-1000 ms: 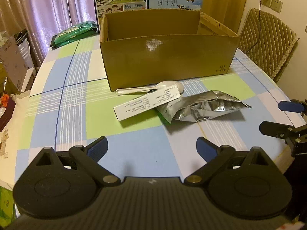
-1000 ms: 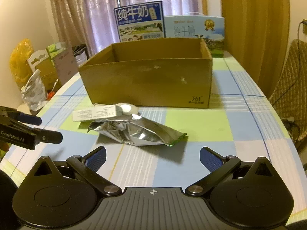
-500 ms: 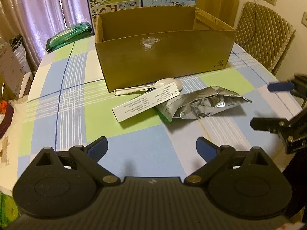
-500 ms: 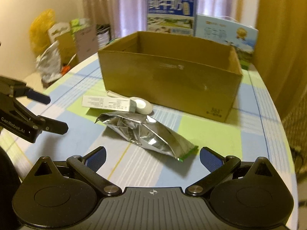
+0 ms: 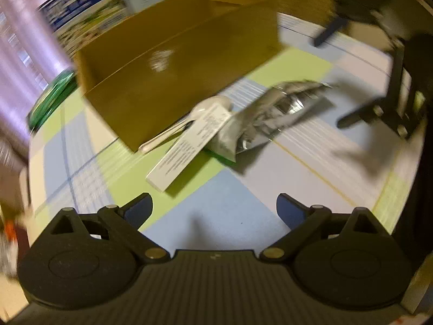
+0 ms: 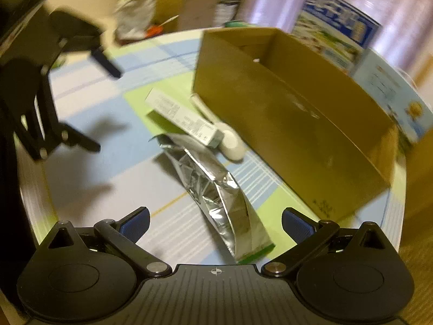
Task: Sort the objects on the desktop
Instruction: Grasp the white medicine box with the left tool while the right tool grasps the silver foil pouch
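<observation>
Spoon (image 6: 230, 142) wedged between carton (image 6: 184, 119) and box (image 6: 292, 124).

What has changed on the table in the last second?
Both grippers swung in toward the loose items, tilting as they came: the left gripper and right gripper now sit nearer the foil pouch, jaws open, holding nothing. The pouch, white carton, spoon and cardboard box stayed put.

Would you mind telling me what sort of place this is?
Probably a home dining room: a table with a checked tablecloth, purple curtains behind it, and milk cartons beside a cardboard box.
</observation>
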`<action>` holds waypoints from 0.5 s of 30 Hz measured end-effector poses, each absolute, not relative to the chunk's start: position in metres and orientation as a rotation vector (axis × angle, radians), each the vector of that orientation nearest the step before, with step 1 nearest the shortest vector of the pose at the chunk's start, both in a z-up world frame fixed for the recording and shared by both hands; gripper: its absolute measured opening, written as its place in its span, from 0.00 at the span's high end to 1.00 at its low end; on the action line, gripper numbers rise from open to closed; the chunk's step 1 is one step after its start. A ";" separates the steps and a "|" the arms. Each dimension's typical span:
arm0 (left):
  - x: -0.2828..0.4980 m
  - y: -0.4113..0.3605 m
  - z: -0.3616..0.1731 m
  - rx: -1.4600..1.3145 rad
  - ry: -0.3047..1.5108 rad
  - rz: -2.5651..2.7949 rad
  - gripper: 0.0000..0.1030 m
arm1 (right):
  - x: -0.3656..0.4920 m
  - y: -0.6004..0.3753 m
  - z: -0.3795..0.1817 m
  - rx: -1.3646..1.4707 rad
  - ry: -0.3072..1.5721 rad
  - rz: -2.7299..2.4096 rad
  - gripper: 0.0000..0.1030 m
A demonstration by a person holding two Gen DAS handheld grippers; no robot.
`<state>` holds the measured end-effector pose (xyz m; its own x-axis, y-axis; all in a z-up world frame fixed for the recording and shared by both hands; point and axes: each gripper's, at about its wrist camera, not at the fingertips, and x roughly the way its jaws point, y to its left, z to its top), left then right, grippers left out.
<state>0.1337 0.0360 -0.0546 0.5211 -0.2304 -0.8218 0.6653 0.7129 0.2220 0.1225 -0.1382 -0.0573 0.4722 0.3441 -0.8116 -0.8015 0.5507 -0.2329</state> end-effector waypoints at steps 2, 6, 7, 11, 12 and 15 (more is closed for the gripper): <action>0.135 0.034 -0.059 0.648 0.827 -0.620 0.07 | 0.127 -0.135 -0.064 -0.733 0.794 0.804 0.02; 0.138 0.030 -0.068 0.829 0.766 -0.670 0.07 | 0.137 -0.131 -0.076 -0.811 0.821 0.848 0.02; 0.140 0.029 -0.070 0.860 0.752 -0.680 0.07 | 0.140 -0.130 -0.079 -0.822 0.825 0.859 0.02; 0.156 0.028 -0.077 0.914 0.739 -0.712 0.11 | 0.151 -0.126 -0.088 -0.850 0.841 0.896 0.02; 0.161 0.028 -0.079 0.918 0.738 -0.717 0.12 | 0.154 -0.126 -0.090 -0.856 0.846 0.899 0.02; 0.176 0.027 -0.085 0.912 0.751 -0.724 0.20 | 0.161 -0.125 -0.096 -0.868 0.863 0.910 0.03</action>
<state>0.1760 0.0270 -0.0849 0.5374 -0.2223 -0.8135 0.8048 0.4235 0.4159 0.1614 -0.1250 -0.0955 0.3545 0.2891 -0.8892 -0.9034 0.3511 -0.2460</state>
